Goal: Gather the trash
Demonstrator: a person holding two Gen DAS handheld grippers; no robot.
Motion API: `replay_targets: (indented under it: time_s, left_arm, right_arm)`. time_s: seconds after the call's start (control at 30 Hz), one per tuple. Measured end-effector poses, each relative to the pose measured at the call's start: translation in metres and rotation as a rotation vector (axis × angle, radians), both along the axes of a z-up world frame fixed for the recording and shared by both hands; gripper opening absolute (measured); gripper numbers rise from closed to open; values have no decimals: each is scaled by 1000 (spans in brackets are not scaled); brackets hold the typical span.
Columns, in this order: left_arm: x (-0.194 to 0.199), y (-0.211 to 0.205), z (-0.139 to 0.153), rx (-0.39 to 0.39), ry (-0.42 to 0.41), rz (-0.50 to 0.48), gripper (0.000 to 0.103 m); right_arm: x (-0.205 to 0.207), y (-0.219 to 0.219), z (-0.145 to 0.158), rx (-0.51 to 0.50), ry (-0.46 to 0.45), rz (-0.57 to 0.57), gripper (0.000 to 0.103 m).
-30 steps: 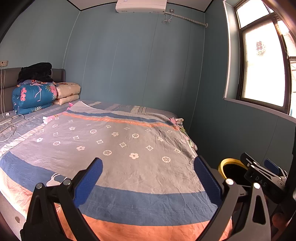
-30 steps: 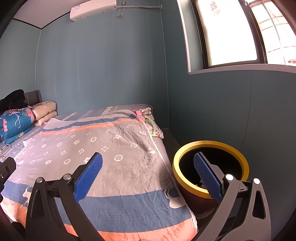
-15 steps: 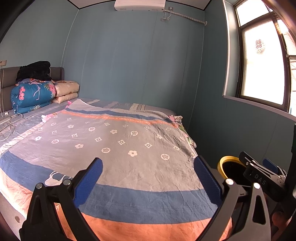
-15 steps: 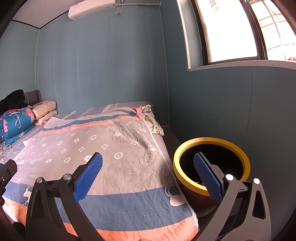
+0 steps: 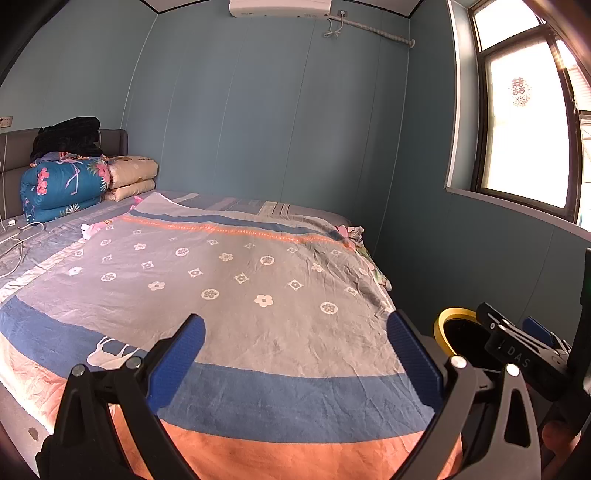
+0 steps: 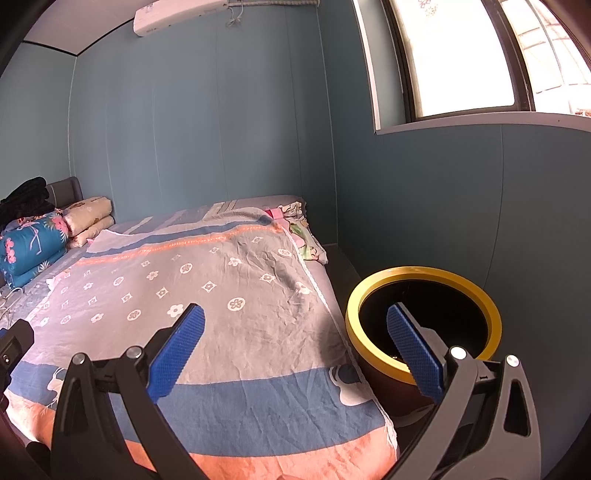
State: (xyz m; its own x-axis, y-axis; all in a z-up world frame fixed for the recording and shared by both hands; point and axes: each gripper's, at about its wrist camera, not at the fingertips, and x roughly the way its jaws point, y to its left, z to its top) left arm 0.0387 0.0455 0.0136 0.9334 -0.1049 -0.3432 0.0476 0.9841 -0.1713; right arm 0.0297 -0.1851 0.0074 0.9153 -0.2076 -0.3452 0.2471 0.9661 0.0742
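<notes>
Both grippers hang over the foot of a bed (image 5: 258,280) spread with a grey, blue and orange flowered sheet (image 6: 229,302). The left gripper (image 5: 295,349) has its blue-padded fingers (image 5: 177,358) spread wide with nothing between them, only sheet showing in the gap. The right gripper (image 6: 295,347) is likewise wide and empty; its left finger sits over the sheet, while its right finger (image 6: 413,354) stands in front of the mouth of a bin (image 6: 424,321). The bin, dark with a yellow rim, stands on the floor just beside the bed's right edge, between the bed and the blue wall (image 6: 461,206) under the window (image 6: 450,55). What lies inside it is too dark to tell. In the left view the bin (image 5: 448,325) shows only in part, behind the black body of the right gripper (image 5: 517,347). No loose trash can be made out on the sheet. At the head of the bed are folded quilts (image 5: 62,188) with dark clothing (image 5: 68,134) on top, and a white cable (image 5: 18,236) lies near them. An air conditioner (image 5: 279,7) is mounted high on the far wall.
</notes>
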Motion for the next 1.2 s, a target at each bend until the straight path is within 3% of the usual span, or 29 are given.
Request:
replay_targets:
  time_s: [1.2]
  left_arm:
    - [5,-3,-5,13,22,-12,95]
  right_arm:
    - [4,-4,-7,10,23,6,95]
